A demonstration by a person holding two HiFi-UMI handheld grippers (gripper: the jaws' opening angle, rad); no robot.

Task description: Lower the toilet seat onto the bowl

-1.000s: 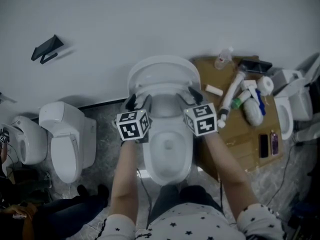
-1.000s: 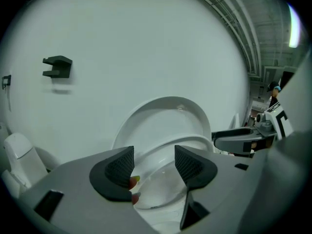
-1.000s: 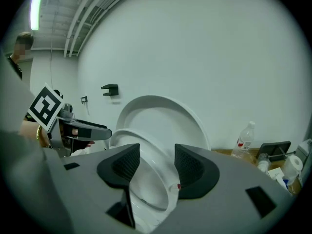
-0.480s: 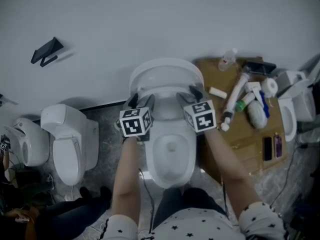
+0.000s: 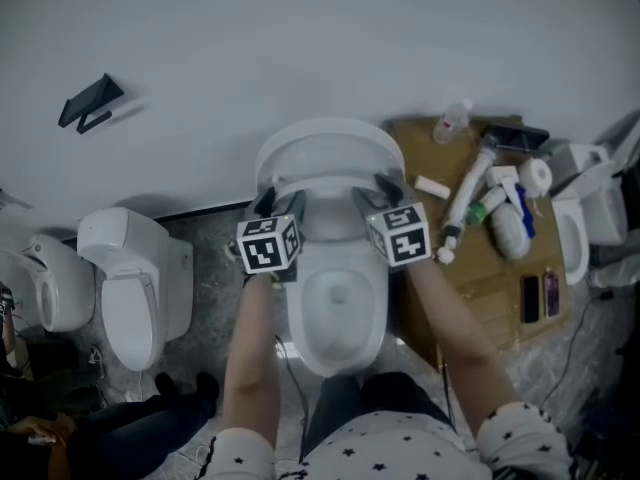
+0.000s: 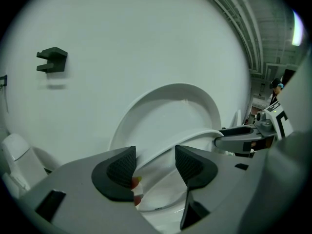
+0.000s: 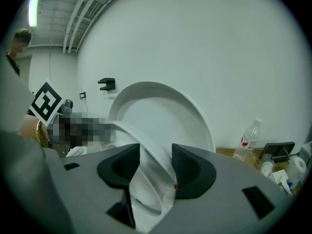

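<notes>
Toilet seat [image 6: 195, 135] tilted above bowl [image 5: 335, 353], straddled by spread jaws of left gripper [image 5: 280, 203] and right gripper [image 5: 377, 193] (guiding, not pinching).

Left gripper [image 5: 282, 204] and right gripper [image 5: 371, 192] level, side by side, pointed forward, jaws of each wide apart

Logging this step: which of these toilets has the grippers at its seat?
The middle toilet, lid raised: left gripper and right gripper straddle its seat; the others stand aside.
</notes>
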